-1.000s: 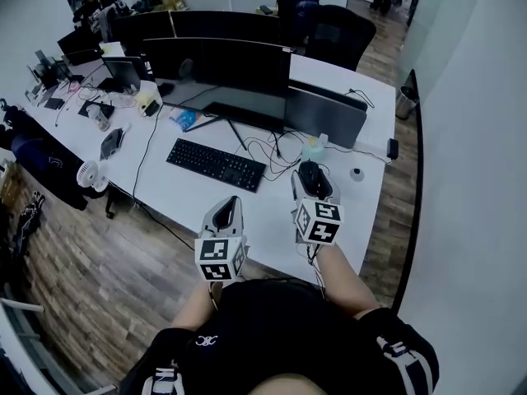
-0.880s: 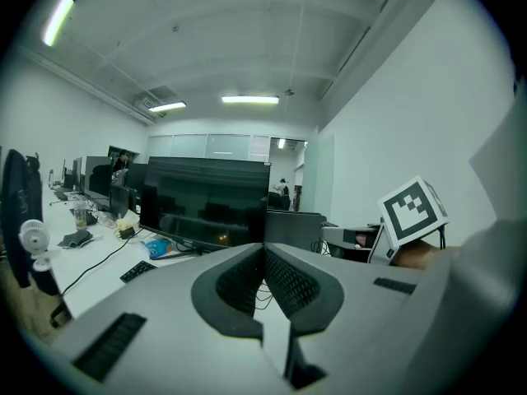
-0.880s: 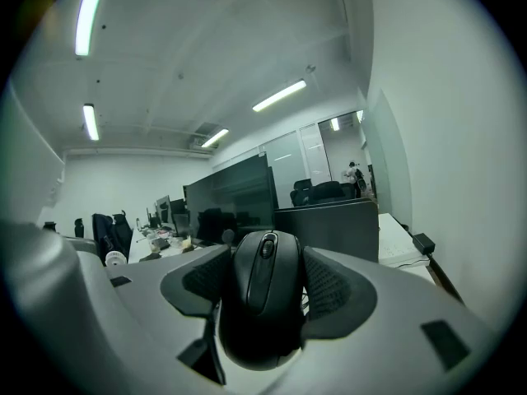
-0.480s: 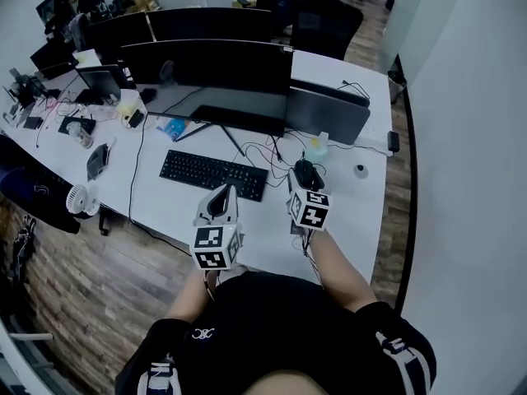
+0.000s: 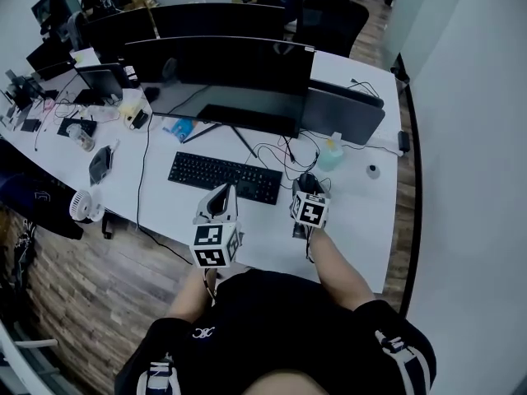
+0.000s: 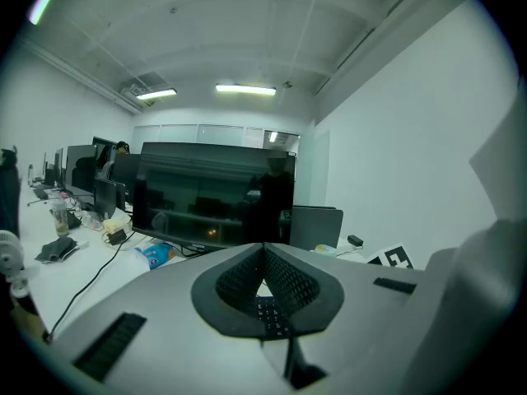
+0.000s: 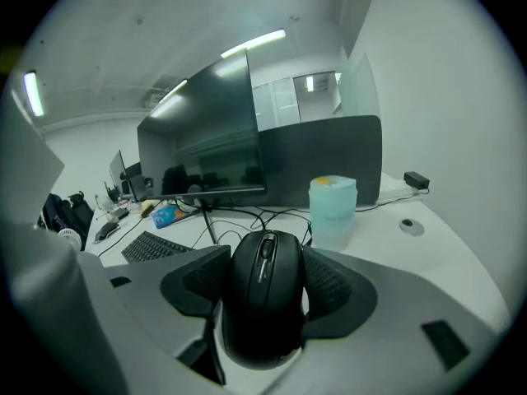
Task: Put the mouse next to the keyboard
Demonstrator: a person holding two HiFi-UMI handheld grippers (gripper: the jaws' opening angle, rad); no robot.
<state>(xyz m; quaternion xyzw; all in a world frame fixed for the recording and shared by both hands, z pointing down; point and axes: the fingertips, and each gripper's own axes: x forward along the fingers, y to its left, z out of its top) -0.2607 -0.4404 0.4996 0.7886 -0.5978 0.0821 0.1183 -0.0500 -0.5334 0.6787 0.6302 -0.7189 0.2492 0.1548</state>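
Observation:
A black mouse [image 5: 305, 179] [image 7: 265, 295] sits between the jaws of my right gripper [image 5: 309, 188] [image 7: 265, 257]. The ribbed pads press on both of its sides, so the gripper is shut on it. It is just right of the black keyboard [image 5: 224, 177] [image 7: 152, 245], near that keyboard's right end, on the white desk [image 5: 354, 220]. My left gripper [image 5: 222, 194] [image 6: 263, 249] hovers over the desk's front edge below the keyboard, with its pads meeting at the tip and nothing in them.
A wide dark monitor [image 5: 218, 68] stands behind the keyboard on a stand, with tangled cables [image 5: 272, 151]. A pale green bottle [image 5: 331, 151] [image 7: 333, 208] stands just beyond the mouse. A small round puck [image 5: 373, 171] lies further right. A small fan [image 5: 82, 204] sits at the left edge.
My right gripper has carried the mouse left, away from the bottle and closer to the keyboard's right end. The left gripper has stayed roughly where it was.

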